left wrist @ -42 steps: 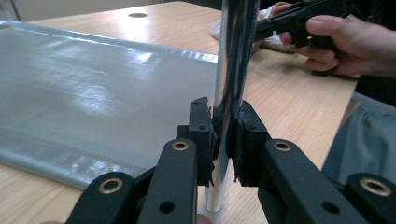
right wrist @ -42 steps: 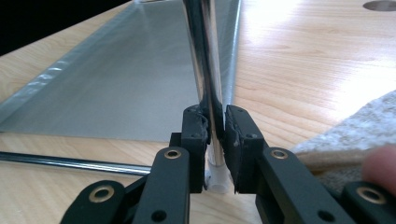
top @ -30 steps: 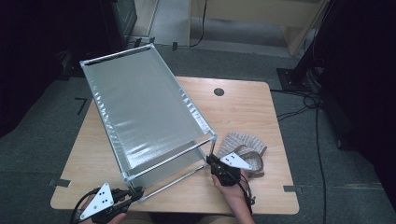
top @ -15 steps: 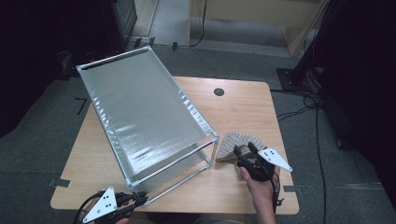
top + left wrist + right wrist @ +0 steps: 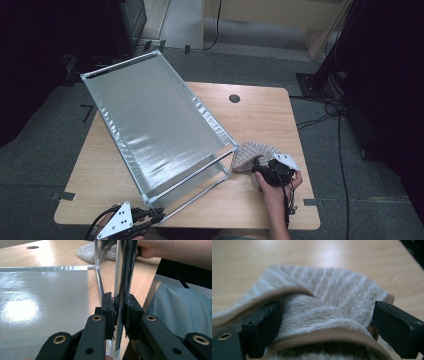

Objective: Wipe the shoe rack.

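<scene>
A silver fabric panel in a metal tube frame (image 5: 160,125) stands tilted on the wooden table (image 5: 260,115), its far end raised. My left gripper (image 5: 155,216) is at the frame's near corner, shut on a shiny tube (image 5: 122,277); its pads clamp both sides of the tube (image 5: 121,312). A fuzzy beige striped cloth (image 5: 252,152) lies right of the frame. My right gripper (image 5: 260,167) is at the cloth's near edge. Its jaws have just been opening and stand wide (image 5: 325,315), with the folded cloth (image 5: 324,290) bulging between them.
A dark round hole (image 5: 234,98) sits in the table's far side. Cables (image 5: 325,107) trail over the grey floor on the right. Tape marks (image 5: 65,196) lie by the table's left corner. The person's teal clothing (image 5: 180,312) is close behind the frame corner.
My right gripper has moved from the frame's near right corner rightwards to the cloth, and its jaws have gone from shut to wide. The left gripper keeps its hold.
</scene>
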Action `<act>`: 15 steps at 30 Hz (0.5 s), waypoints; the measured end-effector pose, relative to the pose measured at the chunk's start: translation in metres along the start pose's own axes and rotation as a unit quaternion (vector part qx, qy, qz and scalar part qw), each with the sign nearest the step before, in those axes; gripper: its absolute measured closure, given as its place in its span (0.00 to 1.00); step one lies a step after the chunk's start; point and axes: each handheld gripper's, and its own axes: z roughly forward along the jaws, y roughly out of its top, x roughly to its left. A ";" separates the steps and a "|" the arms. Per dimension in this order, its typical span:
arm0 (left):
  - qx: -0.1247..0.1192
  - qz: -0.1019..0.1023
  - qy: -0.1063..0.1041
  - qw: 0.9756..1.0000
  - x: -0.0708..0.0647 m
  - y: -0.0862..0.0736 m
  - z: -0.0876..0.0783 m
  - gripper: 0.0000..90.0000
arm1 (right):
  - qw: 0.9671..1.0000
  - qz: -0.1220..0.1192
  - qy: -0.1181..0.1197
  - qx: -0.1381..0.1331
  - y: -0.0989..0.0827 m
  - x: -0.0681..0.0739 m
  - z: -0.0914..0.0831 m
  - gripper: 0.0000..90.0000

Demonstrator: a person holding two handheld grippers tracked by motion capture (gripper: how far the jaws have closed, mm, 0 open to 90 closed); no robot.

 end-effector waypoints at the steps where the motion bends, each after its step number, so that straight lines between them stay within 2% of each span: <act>1: 0.000 0.000 0.000 1.000 0.000 0.000 0.000 0.90 | 1.000 0.000 0.002 0.008 -0.002 -0.001 0.002 0.11; 5: 0.002 0.004 -0.001 1.000 0.000 0.002 0.003 0.90 | 1.000 -0.004 0.013 0.021 -0.006 -0.003 0.005 0.14; 7: 0.002 0.005 -0.005 1.000 0.000 0.003 0.006 0.90 | 0.999 -0.020 0.015 0.026 -0.009 -0.002 0.006 0.14; 8: 0.002 0.005 -0.005 1.000 0.000 0.003 0.006 0.90 | 0.999 -0.020 0.015 0.026 -0.009 -0.002 0.006 0.14; 9: 0.000 0.009 -0.005 1.000 -0.001 0.003 0.009 0.90 | 0.999 -0.035 0.019 0.026 -0.012 -0.002 0.006 0.15; 11: -0.001 0.008 -0.008 1.000 -0.001 0.004 0.011 0.90 | 0.999 -0.030 0.023 0.029 -0.012 -0.002 0.005 0.16; 12: -0.001 0.008 -0.008 1.000 -0.001 0.004 0.011 0.90 | 0.999 -0.030 0.023 0.029 -0.012 -0.002 0.005 0.16; 15: -0.003 0.003 -0.012 1.000 0.000 0.005 0.015 0.89 | 0.999 -0.034 0.009 0.030 -0.013 0.001 0.003 0.25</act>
